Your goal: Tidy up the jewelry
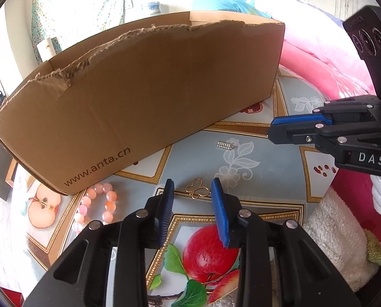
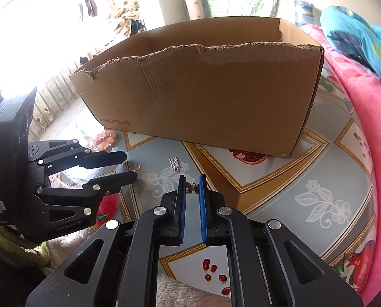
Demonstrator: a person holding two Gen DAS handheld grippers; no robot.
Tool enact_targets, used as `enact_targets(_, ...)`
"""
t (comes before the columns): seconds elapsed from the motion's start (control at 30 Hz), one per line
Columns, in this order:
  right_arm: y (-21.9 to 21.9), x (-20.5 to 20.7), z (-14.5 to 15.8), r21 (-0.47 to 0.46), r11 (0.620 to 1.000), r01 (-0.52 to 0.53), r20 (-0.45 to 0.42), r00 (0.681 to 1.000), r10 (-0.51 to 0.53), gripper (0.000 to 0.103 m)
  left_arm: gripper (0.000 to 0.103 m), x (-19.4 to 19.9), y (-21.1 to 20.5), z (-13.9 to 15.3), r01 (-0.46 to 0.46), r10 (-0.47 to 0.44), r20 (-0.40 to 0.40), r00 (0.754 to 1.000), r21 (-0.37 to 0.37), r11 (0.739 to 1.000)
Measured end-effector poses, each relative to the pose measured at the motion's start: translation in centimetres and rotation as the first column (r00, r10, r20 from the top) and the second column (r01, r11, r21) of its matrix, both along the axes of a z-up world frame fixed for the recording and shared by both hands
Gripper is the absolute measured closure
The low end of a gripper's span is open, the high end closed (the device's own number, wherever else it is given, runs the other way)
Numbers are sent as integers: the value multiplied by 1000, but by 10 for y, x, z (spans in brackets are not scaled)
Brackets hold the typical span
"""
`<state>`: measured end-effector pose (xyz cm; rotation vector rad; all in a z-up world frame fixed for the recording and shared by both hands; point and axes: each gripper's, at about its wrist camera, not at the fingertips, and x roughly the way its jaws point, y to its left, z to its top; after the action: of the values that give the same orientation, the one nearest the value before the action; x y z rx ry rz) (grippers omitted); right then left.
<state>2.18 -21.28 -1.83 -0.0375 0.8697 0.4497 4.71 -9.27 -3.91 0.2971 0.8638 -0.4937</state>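
Left wrist: left gripper point(image 1: 191, 192) parted, empty, over gold clasp point(image 1: 197, 191) on tablecloth point(image 1: 267, 158); bead bracelet point(image 1: 98, 204) beside box point(image 1: 144, 97).

Right wrist: right gripper point(image 2: 191, 186) nearly closed, pinching butterfly charm point(image 2: 192, 188); silver piece point(image 2: 174, 164) before box.

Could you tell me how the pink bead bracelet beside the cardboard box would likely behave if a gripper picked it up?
The pink bead bracelet is a loop of separate round beads, so it would probably sag and swing rather than hold its ring shape. The glossy beads look smooth, so flat pads might slip. Pushed along the tablecloth, it would likely deform and roll slightly.
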Motion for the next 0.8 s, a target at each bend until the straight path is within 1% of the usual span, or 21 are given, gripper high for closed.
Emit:
enact_targets(0.07,-2,0,1,6,1000,2,2,1000,-2,95,74,2,3,0,-5,5,-16,1000,-14,1000)
enact_targets(0.13,-4,0,2,10,1000,2,3,1000,-2,95,75,1,2,0,2,-2,-12,1000,-3,1000)
enact_targets(0.17,-5,-1,3,12,1000,2,3,1000,-2,95,78,1,3,1,5,-5,-15,1000,-4,1000)
enact_targets(0.33,-8,-2,6,18,1000,0,7,1000,0,95,84,3,-4,2,7,-7,-23,1000,-8,1000)
enact_targets(0.5,-12,-5,12,25,1000,2,17,1000,-2,95,84,2,-6,3,4,-4,-10,1000,-2,1000)
enact_targets(0.57,-14,-7,14,25,1000,3,20,1000,-3,95,88,1,-8,3,8,-8,-5,1000,0,1000)
enact_targets(0.73,-16,-10,19,23,1000,6,24,1000,-7,95,88,-1,-14,2,6,-6,-5,1000,-3,1000)
enact_targets(0.8,-16,-11,20,23,1000,6,25,1000,-6,95,90,-2,-13,2,5,-5,-4,1000,-2,1000)
